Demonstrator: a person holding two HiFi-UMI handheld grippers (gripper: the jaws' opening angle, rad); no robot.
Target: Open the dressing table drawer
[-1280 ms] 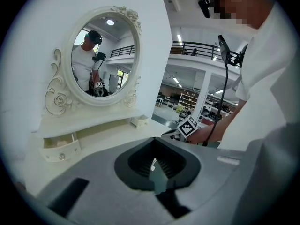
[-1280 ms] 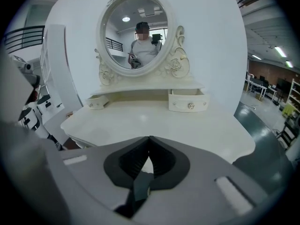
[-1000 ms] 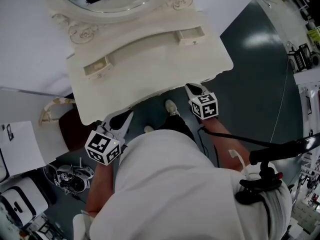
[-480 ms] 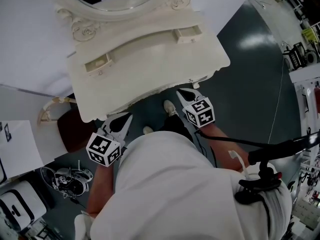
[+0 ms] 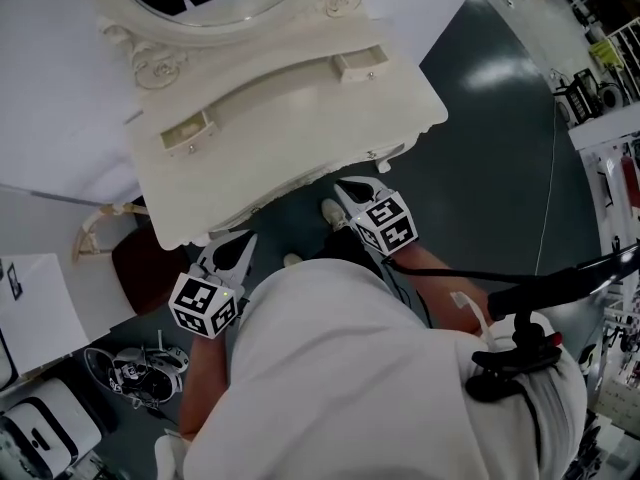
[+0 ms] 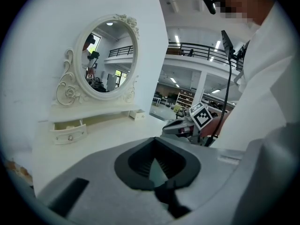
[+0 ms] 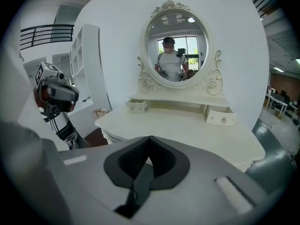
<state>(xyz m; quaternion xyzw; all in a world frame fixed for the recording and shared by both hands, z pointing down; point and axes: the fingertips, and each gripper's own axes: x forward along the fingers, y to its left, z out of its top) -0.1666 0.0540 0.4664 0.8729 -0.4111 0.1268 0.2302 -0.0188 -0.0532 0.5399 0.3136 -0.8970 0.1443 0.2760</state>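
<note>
At the table's (image 5: 300, 138) near edge, my left gripper (image 5: 243, 244) and right gripper (image 5: 346, 189) are pinched closed, holding nothing. Ahead, across the top, the left drawer (image 7: 136, 106) and right drawer (image 7: 220, 118) stand ajar, untouched; any further pulling seems left.

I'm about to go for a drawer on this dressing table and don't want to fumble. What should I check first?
1. Right gripper empty: ok, jaws shut on nothing.
2. Left gripper empty: ok, jaws shut too.
3. Jaws parted for gripping: not ok.
4. Left small drawer and right small drawer closed: not ok, both stand slightly pulled out.
5. Any drawer under the tabletop: cannot tell, hidden.
</note>
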